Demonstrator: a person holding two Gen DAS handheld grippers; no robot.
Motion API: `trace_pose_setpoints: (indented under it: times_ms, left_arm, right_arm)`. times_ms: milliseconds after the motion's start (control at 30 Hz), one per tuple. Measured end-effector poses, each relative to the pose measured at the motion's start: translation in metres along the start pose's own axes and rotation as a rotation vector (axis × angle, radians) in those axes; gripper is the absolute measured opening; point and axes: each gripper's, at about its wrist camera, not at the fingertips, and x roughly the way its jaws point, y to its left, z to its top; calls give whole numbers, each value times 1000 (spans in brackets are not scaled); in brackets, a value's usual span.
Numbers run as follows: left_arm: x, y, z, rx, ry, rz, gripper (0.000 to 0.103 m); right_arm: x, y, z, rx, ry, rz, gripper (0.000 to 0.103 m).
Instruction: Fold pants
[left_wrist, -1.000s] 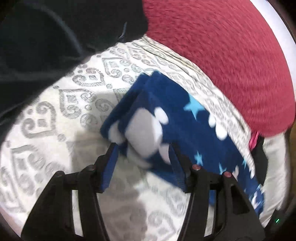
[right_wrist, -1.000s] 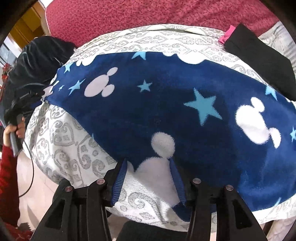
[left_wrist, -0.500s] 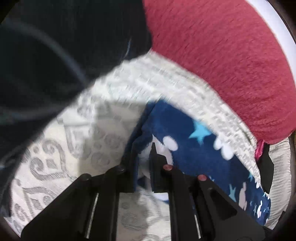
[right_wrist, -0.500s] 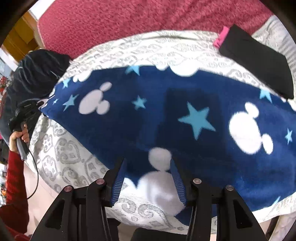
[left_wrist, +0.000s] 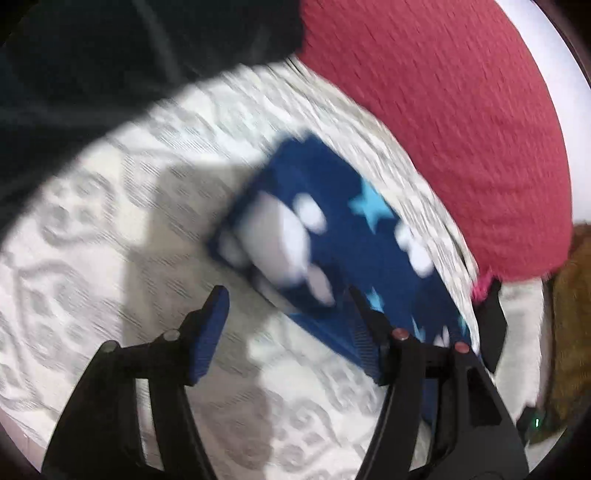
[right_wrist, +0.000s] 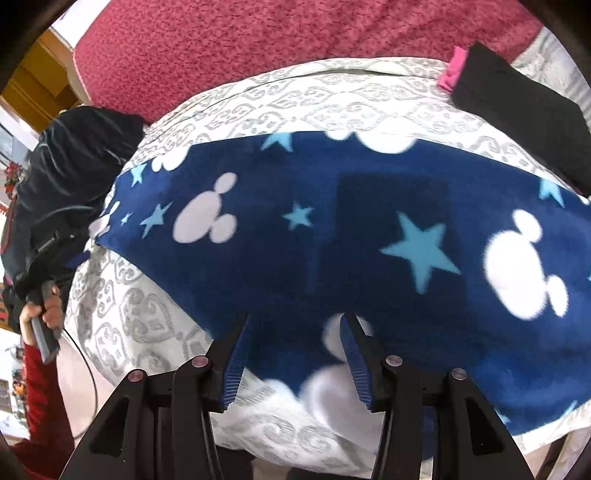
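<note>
Soft bed (right_wrist: 155, 325) with a grey-swirl white cover, red blanket (right_wrist: 280, 40) behind. Blue pants (right_wrist: 332, 236) with stars and white mouse heads spread flat across it. Left gripper (left_wrist: 286, 306) just sprung open, fingers wide, nothing pinched, pants end just ahead. Right gripper (right_wrist: 295, 343) half open over the near pants edge; grip hard to tell.

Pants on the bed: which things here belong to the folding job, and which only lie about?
Belong to the job:
- blue pants
- left gripper
- right gripper

Only lying about:
- red blanket
- black cloth
- dark jacket
</note>
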Motion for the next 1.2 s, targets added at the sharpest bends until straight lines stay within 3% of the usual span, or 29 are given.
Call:
trace_pose_setpoints:
  times_ms: [100, 267, 333, 433, 567, 800, 967, 1200]
  left_arm:
    - [28, -7, -2, -27, 63, -10, 64]
    - [33, -5, 11, -94, -16, 11, 57]
    - [36, -2, 14, -113, -25, 42, 33]
    - [34, 5, 14, -121, -31, 24, 24]
    - [29, 4, 14, -89, -51, 22, 21]
    - [26, -20, 11, 49, -107, 136, 21]
    - [28, -28, 8, 117, -120, 195, 21]
    - [36, -30, 10, 132, -110, 219, 22]
  right_arm:
    - [2, 13, 2, -18, -4, 26, 50]
    - [-1, 24, 3, -62, -8, 31, 50]
    - [0, 24, 5, -63, -4, 36, 51]
    - [6, 25, 14, -58, 9, 42, 52]
    - [20, 49, 35, -108, 27, 81, 52]
    - [59, 99, 61, -149, 78, 212, 57]
    - [95, 98, 55, -87, 123, 183, 57]
    - [93, 88, 55, -44, 113, 239, 57]
